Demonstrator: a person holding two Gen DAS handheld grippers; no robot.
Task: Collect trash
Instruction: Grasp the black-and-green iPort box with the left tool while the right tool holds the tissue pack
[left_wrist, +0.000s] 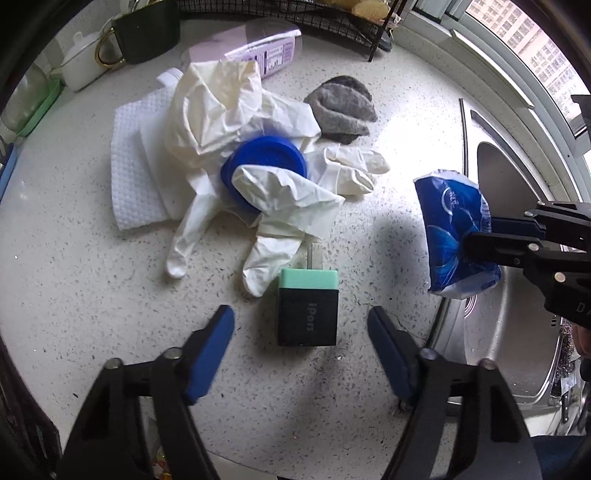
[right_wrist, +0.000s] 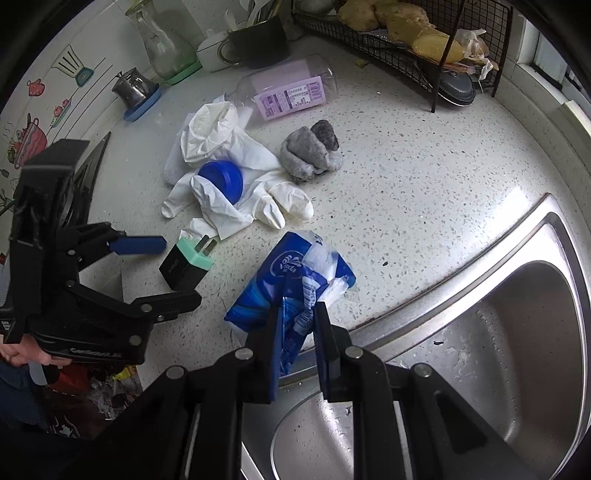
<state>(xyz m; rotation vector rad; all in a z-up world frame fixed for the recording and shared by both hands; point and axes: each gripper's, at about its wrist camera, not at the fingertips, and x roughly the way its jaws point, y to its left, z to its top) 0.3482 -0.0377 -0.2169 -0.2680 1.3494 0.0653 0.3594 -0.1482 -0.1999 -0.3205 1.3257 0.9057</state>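
Observation:
My right gripper is shut on a crumpled blue tissue wrapper and holds it above the counter by the sink edge; the wrapper also shows in the left wrist view. My left gripper is open and empty, its fingers on either side of a black and mint charger plug that lies on the counter. Beyond it lie white rubber gloves draped over a blue lid, on a white paper towel. A grey rag and an empty clear bottle with a purple label lie further back.
A steel sink sits to the right of the counter. A black wire rack with potatoes stands at the back. A dark mug, a white pot and a glass carafe line the back wall. A trash bin sits below the counter edge.

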